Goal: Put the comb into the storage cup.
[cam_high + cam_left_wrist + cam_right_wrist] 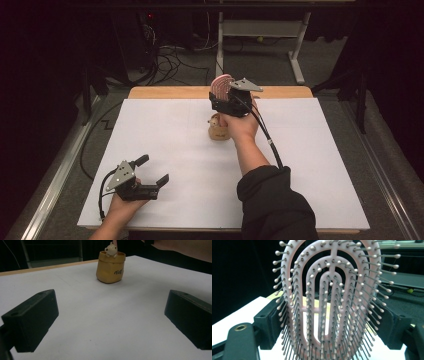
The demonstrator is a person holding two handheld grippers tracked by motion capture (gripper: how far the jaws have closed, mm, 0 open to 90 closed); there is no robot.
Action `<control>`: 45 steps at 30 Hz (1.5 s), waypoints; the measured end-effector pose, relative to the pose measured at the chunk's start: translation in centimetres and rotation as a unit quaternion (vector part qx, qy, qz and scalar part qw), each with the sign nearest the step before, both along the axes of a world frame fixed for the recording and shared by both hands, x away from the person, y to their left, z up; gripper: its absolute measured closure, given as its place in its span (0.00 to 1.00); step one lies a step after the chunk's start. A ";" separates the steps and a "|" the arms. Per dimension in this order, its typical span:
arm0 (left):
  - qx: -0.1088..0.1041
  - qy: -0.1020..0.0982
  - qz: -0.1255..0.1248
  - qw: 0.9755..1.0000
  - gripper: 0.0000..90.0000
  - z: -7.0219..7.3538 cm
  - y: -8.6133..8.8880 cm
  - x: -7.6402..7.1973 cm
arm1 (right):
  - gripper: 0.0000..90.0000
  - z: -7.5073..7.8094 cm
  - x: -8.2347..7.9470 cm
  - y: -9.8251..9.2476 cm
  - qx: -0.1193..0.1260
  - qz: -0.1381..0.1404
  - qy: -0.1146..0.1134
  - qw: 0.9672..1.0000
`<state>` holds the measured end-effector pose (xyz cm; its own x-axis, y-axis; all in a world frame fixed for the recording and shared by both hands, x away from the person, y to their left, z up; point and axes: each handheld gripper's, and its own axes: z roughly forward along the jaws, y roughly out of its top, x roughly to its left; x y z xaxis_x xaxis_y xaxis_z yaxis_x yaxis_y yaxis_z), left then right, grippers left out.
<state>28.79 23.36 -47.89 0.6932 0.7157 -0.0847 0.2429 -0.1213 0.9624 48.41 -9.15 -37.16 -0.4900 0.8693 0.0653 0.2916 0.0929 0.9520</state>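
I am holding the pink hairbrush (332, 302) clamped upright in my right gripper (231, 102), lowering slowly toward the yellow pot (110, 267); left gripper (150, 172) is resting released.

Pink plastic hairbrush (329, 302) w/ glossy ball-tipped bristles; matt yellow ceramic-looking pot (110, 267).

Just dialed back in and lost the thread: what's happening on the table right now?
The person's right claw is closed on a pink vented hairbrush, holding it upright above the far middle of the white table. Just beneath that hand stands a small yellow holder with a bear figure in it. The left claw rests open and empty near the front left corner.
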 end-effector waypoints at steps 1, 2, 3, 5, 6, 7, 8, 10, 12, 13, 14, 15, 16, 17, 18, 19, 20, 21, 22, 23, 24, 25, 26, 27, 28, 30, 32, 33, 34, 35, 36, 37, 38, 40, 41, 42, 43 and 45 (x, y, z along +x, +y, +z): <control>0.000 -0.001 0.000 1.000 0.00 0.0 0.0 0.0 | 0.22 -0.1 0.0 0.1 0.000 0.000 0.002 1.000; 0.000 -0.001 0.000 1.000 0.00 0.0 0.0 0.0 | 0.22 -0.1 0.0 0.1 0.000 0.000 0.002 1.000; 0.000 -0.001 0.001 1.000 0.00 0.0 0.0 0.0 | 0.22 -0.1 0.0 0.1 0.000 0.000 0.002 1.000; 0.000 -0.001 0.001 1.000 0.00 0.0 0.0 0.0 | 0.22 -0.2 0.0 0.1 0.000 -0.001 0.001 1.000; -0.001 -0.001 0.001 1.000 0.00 0.0 0.0 0.0 | 0.22 -0.2 0.0 0.1 0.000 0.000 0.002 1.000; -0.001 -0.001 0.001 1.000 0.00 0.0 0.1 0.0 | 0.22 -0.3 0.0 0.1 -0.001 -0.001 0.003 1.000; -0.001 -0.001 0.001 1.000 0.00 0.0 0.1 0.0 | 0.22 -0.3 0.0 0.1 -0.001 -0.002 0.004 1.000; -0.001 0.000 0.001 1.000 0.00 0.0 0.1 0.0 | 0.22 -0.4 0.0 0.1 -0.002 -0.002 0.006 1.000; -0.001 0.001 0.001 1.000 0.00 0.0 0.1 0.0 | 0.22 -0.5 0.0 0.1 -0.004 -0.003 0.005 1.000; -0.001 0.001 0.001 1.000 0.00 0.0 0.0 0.0 | 0.22 -0.5 0.0 0.2 -0.005 -0.003 0.006 1.000; 0.000 0.001 0.000 1.000 0.00 0.0 0.0 0.0 | 0.22 -0.6 0.0 0.2 -0.006 -0.003 0.005 1.000; 0.001 0.001 -0.001 1.000 0.00 0.0 -0.1 0.0 | 0.22 -0.6 -0.1 0.2 -0.008 -0.003 0.006 1.000; 0.001 0.000 -0.002 1.000 0.00 0.0 -0.1 0.0 | 0.22 -0.7 -0.1 0.2 -0.008 -0.003 0.004 1.000; 0.002 0.000 -0.003 1.000 0.00 0.0 -0.2 0.0 | 0.22 -0.7 -0.1 0.2 -0.007 -0.004 0.005 1.000; 0.003 0.001 -0.004 1.000 0.00 0.0 -0.2 0.0 | 0.22 -0.7 -0.1 0.1 -0.007 -0.004 0.005 1.000; 0.002 0.000 -0.003 1.000 0.00 0.0 -0.2 0.0 | 0.22 -0.7 -0.1 0.1 -0.007 -0.004 0.005 1.000; 0.001 0.001 -0.002 1.000 0.00 0.0 -0.2 0.0 | 0.22 -0.6 -0.2 0.1 -0.007 -0.004 0.005 1.000; 0.001 0.001 -0.002 1.000 0.00 0.0 -0.1 0.0 | 0.22 -0.6 -0.2 0.1 -0.007 -0.004 0.006 1.000; 0.001 0.001 -0.001 1.000 0.00 0.0 -0.1 0.0 | 0.22 -0.6 -0.2 0.1 -0.008 -0.004 0.005 1.000; 0.001 0.001 -0.001 1.000 0.00 0.0 -0.1 0.0 | 0.22 -0.7 -0.2 0.2 -0.009 -0.003 0.004 1.000; 0.001 0.001 -0.001 1.000 0.00 0.0 -0.1 0.0 | 0.22 -0.7 -0.2 0.2 -0.009 -0.003 0.004 1.000; 0.001 0.001 -0.001 1.000 0.00 0.0 -0.1 0.0 | 0.22 -0.7 -0.2 0.2 -0.009 -0.003 0.003 1.000; 0.002 0.001 -0.001 1.000 0.00 0.0 -0.1 0.0 | 0.22 -0.7 -0.2 0.3 -0.009 -0.004 0.002 1.000; 0.003 0.001 -0.002 1.000 0.00 0.0 -0.2 0.0 | 0.22 -0.7 -0.2 0.3 -0.009 -0.005 0.002 1.000; 0.004 0.001 -0.003 1.000 0.00 0.0 -0.2 0.0 | 0.22 -0.8 -0.2 0.3 -0.009 -0.005 0.001 1.000; 0.004 0.001 -0.003 1.000 0.00 -0.1 -0.2 0.0 | 0.22 -0.8 -0.1 0.4 -0.008 -0.005 0.000 1.000; 0.003 0.001 -0.003 1.000 0.00 0.0 -0.2 0.0 | 0.22 -0.9 0.0 0.4 -0.006 -0.008 0.000 1.000; 0.004 0.001 -0.003 1.000 0.00 0.0 -0.1 0.0 | 0.22 -0.9 0.0 0.4 -0.004 -0.011 0.001 1.000; 0.004 0.001 -0.003 1.000 0.00 0.0 -0.1 0.0 | 0.22 -0.9 0.0 0.4 -0.003 -0.013 0.001 1.000; 0.004 0.001 -0.003 1.000 0.00 0.0 -0.2 0.0 | 0.22 -1.0 0.1 0.4 -0.002 -0.014 -0.001 1.000; 0.004 0.001 -0.004 1.000 0.00 0.0 -0.2 0.0 | 0.22 -1.0 0.1 0.4 -0.002 -0.014 -0.001 1.000; 0.005 0.001 -0.004 1.000 0.00 0.0 -0.2 0.0 | 0.22 -1.0 0.2 0.4 -0.001 -0.015 -0.001 1.000; 0.005 0.001 -0.005 1.000 0.00 0.0 -0.2 0.0 | 0.22 -1.0 0.2 0.4 0.001 -0.015 -0.001 1.000; 0.005 0.001 -0.004 1.000 0.00 0.0 -0.2 0.0 | 0.22 -1.1 0.4 0.4 0.003 -0.015 0.000 1.000; 0.005 0.001 -0.004 1.000 0.00 0.0 -0.2 0.0 | 0.22 -1.1 0.5 0.4 0.004 -0.015 -0.001 1.000; 0.005 0.001 -0.004 1.000 0.00 0.0 -0.1 0.0 | 0.22 -1.2 0.6 0.4 0.005 -0.015 -0.001 1.000; 0.004 0.001 -0.003 1.000 0.00 -0.1 -0.1 0.0 | 0.22 -1.2 0.7 0.4 0.006 -0.016 0.000 1.000; 0.003 0.001 -0.003 1.000 0.00 -0.1 -0.1 0.0 | 0.22 -1.2 0.8 0.4 0.006 -0.016 0.000 1.000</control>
